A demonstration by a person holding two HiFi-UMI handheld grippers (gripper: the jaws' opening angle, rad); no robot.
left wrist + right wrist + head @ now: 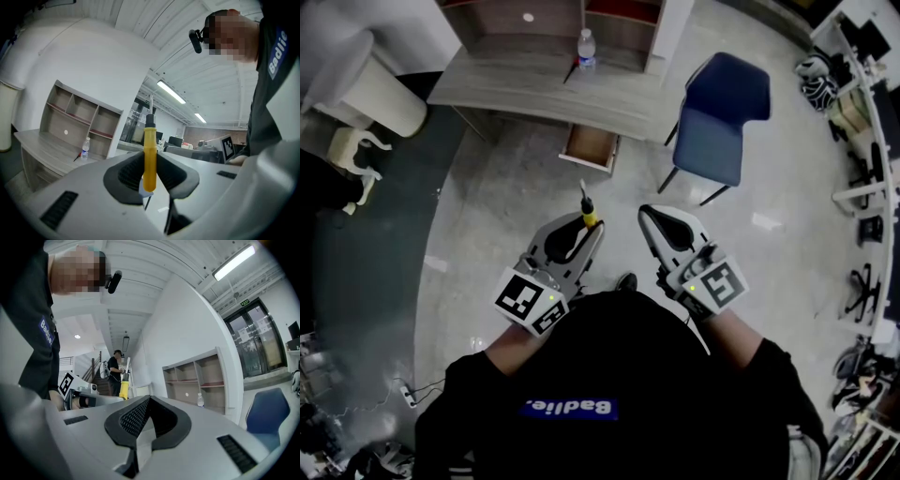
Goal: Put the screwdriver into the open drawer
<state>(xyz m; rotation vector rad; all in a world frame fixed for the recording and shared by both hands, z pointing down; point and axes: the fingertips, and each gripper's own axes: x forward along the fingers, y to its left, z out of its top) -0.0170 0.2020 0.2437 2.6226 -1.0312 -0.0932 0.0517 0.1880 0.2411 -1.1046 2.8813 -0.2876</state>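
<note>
A screwdriver (590, 217) with a yellow handle (150, 159) stands upright between the pads of my left gripper (587, 229), which is shut on it; its black collar and metal shaft stick up above the jaws. My right gripper (651, 216) is held beside it to the right, its tips together with nothing between them (149, 397). The open drawer (590, 146) juts out from under the grey desk (516, 89), ahead of both grippers and apart from them. In the right gripper view the screwdriver (124, 388) shows at the left.
A water bottle (586, 47) stands on the desk in front of a shelf unit (75, 117). A blue chair (724, 112) stands right of the drawer. A white bin (380, 89) is at the far left, and cables lie on the floor at lower left.
</note>
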